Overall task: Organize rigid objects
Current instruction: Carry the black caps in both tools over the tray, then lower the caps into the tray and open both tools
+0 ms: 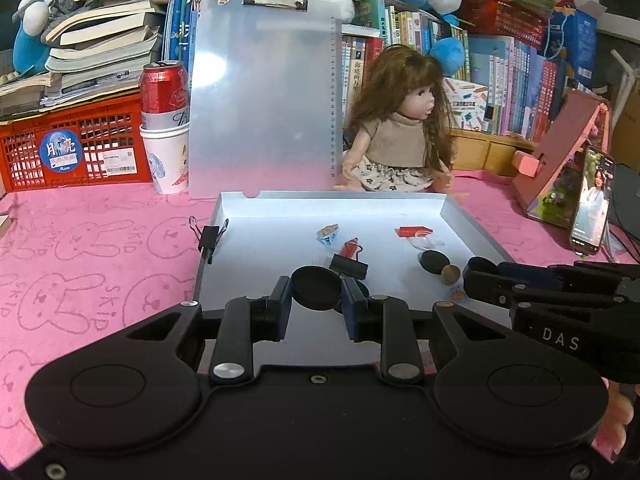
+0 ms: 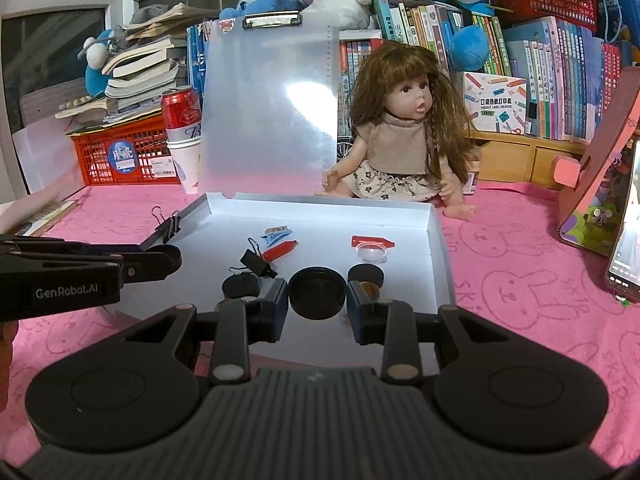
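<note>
Left gripper [image 1: 316, 294] pinches a flat black round lid [image 1: 316, 287] between its blue pads, over the near part of the white tray [image 1: 460, 216]. Right gripper [image 2: 317, 300] likewise clamps a black round cap [image 2: 317, 293] edge to edge, above the tray's near right area. Loose on the tray floor: a red pen-like piece [image 2: 280, 249], a black binder clip [image 2: 256, 262], a clear dish [image 2: 372, 251], another black cap [image 2: 366, 274]. A doll [image 2: 400, 136] sits behind the tray on the pink cloth [image 1: 100, 248].
</note>
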Tool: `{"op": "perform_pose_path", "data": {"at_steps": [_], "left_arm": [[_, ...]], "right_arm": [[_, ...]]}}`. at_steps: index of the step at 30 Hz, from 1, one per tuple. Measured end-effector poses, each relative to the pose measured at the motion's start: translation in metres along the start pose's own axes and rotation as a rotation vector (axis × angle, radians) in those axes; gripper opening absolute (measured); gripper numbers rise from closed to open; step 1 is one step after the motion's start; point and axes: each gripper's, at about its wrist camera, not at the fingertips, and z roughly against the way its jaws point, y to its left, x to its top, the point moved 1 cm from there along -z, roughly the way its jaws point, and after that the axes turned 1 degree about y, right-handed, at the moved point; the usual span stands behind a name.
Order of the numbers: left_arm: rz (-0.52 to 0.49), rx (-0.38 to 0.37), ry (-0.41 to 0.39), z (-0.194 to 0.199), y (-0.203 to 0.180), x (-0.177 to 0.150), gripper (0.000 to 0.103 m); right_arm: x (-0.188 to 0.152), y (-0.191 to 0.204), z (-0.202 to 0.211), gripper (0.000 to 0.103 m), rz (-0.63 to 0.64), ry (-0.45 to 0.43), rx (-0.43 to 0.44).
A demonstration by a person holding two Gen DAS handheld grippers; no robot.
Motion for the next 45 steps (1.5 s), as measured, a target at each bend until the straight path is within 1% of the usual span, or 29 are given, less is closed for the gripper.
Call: {"op": "perform_pose_path", "data": {"at_steps": [10,28,45], "left_arm": [[0.009,0.014,0.011,-0.017,0.004,0.004,0.026],[0.027,0.049,0.032,-0.046,0.01,0.013,0.026],[0.051,0.075,0.054,-0.068,0.014,0.01,0.026]], "right_arm": [[0.001,-0.004,-0.016,0.037,-0.001,0.021,-0.009],[0.014,-0.005,-0.045,0.037,-0.004,0.058,-0.012],[0.017,-0.01,-0.071,0.037,-0.031,0.11,-0.022]]}}
